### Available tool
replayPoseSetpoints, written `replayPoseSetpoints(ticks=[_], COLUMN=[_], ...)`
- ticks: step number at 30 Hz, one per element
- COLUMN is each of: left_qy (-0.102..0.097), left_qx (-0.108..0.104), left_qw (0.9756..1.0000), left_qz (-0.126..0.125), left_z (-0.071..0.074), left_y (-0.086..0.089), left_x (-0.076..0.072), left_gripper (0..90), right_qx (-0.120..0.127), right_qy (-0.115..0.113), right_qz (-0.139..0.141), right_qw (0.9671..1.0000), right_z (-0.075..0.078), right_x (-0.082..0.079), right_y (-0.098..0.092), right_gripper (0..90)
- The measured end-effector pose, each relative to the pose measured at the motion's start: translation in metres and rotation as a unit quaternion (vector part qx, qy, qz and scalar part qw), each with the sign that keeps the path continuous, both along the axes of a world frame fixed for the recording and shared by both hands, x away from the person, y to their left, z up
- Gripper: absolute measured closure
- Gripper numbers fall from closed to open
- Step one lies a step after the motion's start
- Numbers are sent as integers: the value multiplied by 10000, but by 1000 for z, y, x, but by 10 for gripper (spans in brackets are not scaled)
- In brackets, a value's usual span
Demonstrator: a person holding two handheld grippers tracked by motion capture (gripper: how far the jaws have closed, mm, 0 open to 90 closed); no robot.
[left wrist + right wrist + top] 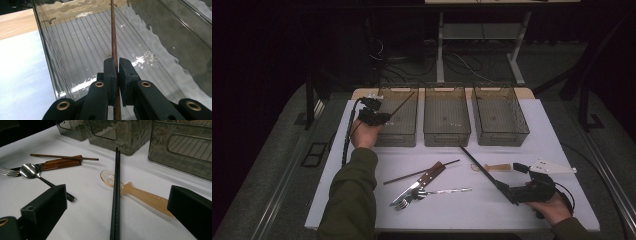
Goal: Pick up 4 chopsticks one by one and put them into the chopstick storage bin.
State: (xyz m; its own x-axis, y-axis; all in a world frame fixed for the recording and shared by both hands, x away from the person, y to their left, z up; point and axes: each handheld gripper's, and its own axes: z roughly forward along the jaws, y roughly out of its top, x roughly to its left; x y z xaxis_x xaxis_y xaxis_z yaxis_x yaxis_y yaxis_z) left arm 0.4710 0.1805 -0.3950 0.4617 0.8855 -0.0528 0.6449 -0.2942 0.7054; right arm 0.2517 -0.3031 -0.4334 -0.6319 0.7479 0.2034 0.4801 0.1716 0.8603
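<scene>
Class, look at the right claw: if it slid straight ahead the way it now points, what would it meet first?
The right claw stands open, astride the black chopsticks. Going straight on, it would probably first meet the translucent orange spoon lying under them, then the middle bin. Depth is hard to judge.

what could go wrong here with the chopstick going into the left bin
1. The left claw pinches the brown chopstick near one end, so the long free end could swing or catch the left bin wall.
2. Released from this height, the stick may bounce or end up leaning on the rim.
3. The right claw stands open around the black chopsticks, which lie across the translucent spoon; closing could drag the spoon along.
</scene>
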Motion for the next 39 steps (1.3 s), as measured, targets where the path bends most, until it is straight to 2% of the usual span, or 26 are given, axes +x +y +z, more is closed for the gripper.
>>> replayPoseSetpoints(ticks=[4, 16, 21, 27, 29, 32, 33, 39], left_qy=[20, 9, -83, -147, -257, -314, -345, -383], left_qx=[-40, 14, -40, -225, -364, -434, -524, -609], left_qw=[10000, 10000, 10000, 9996, 9989, 9982, 9972, 9954], left_qz=[0, -1, 10, -65, -166, -259, -397, -637], left_z=[-1, -1, 1, 5, 9, 13, 16, 23], left_y=[-1, -2, -3, 0, 0, 0, -1, 0], left_x=[0, 0, -1, -3, -5, -8, -10, -16], left_gripper=[842, 830, 725, 662, 641, 620, 588, 520], right_qx=[-3, -2, -8, -17, -13, -11, -10, -12], right_qy=[2, 2, 3, 1, -4, 2, 2, 1], right_qz=[0, 6, 7, 9, 9, 5, 4, 5], right_qw=[10000, 10000, 10000, 10000, 10000, 10000, 10000, 10000], right_z=[0, 0, 0, 0, 0, 0, 0, 0], right_x=[0, 0, 0, 0, 0, 0, 0, 0], right_y=[0, 0, 0, 1, 1, 1, 0, 0], right_gripper=[26, 26, 26, 26, 26, 26, 26, 26])
